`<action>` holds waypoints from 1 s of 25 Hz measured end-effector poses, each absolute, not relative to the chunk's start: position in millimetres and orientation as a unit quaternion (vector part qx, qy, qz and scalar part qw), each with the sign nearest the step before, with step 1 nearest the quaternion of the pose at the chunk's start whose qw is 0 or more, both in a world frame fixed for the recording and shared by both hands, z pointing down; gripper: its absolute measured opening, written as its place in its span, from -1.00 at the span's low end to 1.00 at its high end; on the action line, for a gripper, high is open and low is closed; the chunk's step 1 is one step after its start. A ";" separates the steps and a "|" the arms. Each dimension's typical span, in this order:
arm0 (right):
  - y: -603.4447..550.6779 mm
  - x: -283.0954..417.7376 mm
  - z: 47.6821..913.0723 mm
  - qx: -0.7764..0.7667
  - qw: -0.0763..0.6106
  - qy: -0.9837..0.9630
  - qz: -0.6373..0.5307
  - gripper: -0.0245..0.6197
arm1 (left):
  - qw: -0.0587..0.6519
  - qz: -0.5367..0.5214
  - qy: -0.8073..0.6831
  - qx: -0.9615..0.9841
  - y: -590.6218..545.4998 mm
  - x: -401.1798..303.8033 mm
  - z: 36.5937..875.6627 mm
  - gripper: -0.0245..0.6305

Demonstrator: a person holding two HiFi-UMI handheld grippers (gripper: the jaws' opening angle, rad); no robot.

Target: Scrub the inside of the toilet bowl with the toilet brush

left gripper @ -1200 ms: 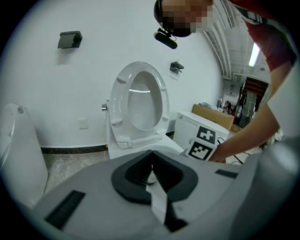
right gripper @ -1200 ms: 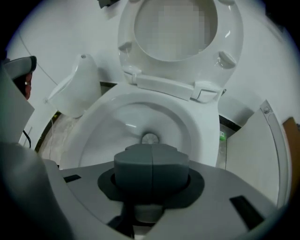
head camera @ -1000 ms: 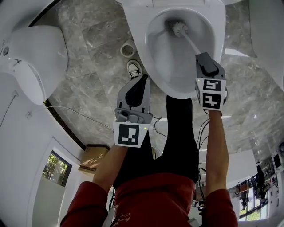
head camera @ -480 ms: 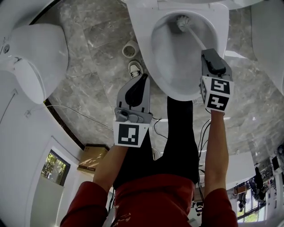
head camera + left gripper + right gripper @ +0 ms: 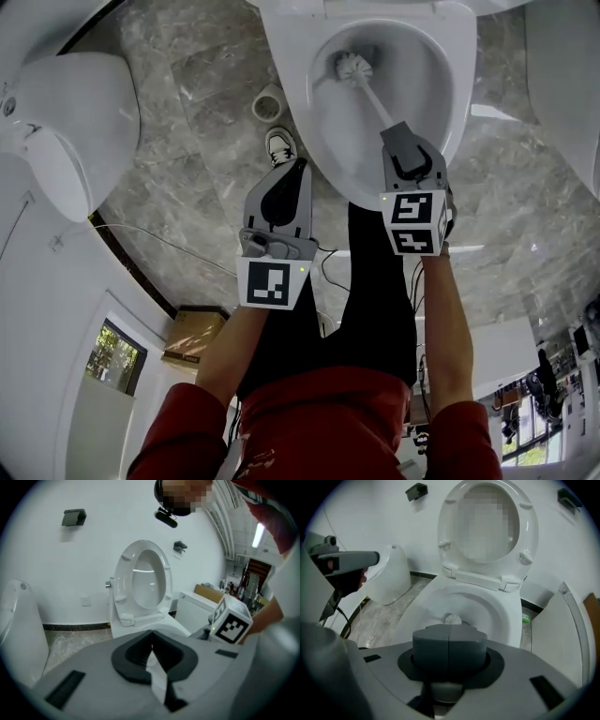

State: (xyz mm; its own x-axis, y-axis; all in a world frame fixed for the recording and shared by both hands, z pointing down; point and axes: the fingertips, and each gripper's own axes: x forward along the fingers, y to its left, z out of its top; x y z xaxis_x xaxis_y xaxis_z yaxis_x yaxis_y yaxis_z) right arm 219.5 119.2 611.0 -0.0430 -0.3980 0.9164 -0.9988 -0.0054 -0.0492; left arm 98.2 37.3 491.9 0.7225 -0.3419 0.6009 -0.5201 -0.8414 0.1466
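Note:
The white toilet bowl (image 5: 441, 66) lies at the top of the head view with its seat and lid raised (image 5: 487, 522). My right gripper (image 5: 401, 141) hangs over the bowl's near rim, pointing steeply down, shut on the toilet brush's white handle (image 5: 377, 101). The bristle head (image 5: 353, 66) rests low inside the bowl, left of its middle; in the right gripper view the brush head (image 5: 452, 618) shows just past the closed right gripper (image 5: 449, 641). My left gripper (image 5: 292, 173) hovers left of the bowl over the floor, shut and empty; the left gripper (image 5: 150, 641) holds nothing.
Grey marble floor (image 5: 187, 169) surrounds the toilet. A round floor drain (image 5: 269, 103) and a person's shoe (image 5: 281, 145) lie just left of the bowl. A white fixture (image 5: 70, 122) stands at far left, a cable (image 5: 159, 239) runs across the floor, and a white cabinet (image 5: 562, 634) flanks the toilet.
My right gripper has swung left with the brush, sweeping the bristle head from the bowl's far right side towards its left. The left gripper has stayed put.

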 end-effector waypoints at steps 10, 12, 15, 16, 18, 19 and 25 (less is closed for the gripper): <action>173.1 279.8 611.0 0.609 0.414 -0.539 0.408 -0.48 | 0.148 0.287 -0.224 0.920 41.6 107.1 489.9 -0.93; 152.3 289.6 610.8 0.624 0.409 -0.530 0.403 -0.48 | 0.147 0.286 -0.227 0.919 40.5 104.5 488.6 -0.93; 113.4 288.0 633.1 0.620 0.410 -0.541 0.394 -0.48 | 0.146 0.286 -0.236 0.917 37.0 99.9 487.4 -0.93; 101.4 284.1 644.0 0.612 0.414 -0.547 0.393 -0.48 | 0.143 0.282 -0.240 0.918 35.2 99.1 486.0 -0.93; 82.6 274.5 664.0 0.598 0.423 -0.550 0.401 -0.48 | 0.138 0.274 -0.248 0.919 32.3 96.4 482.3 -0.93; 75.8 270.7 672.7 0.593 0.428 -0.549 0.405 -0.48 | 0.136 0.272 -0.252 0.919 31.5 94.3 481.0 -0.93; 51.1 264.8 709.0 0.589 0.435 -0.522 0.438 -0.48 | 0.137 0.281 -0.272 0.910 32.2 75.5 484.2 -0.93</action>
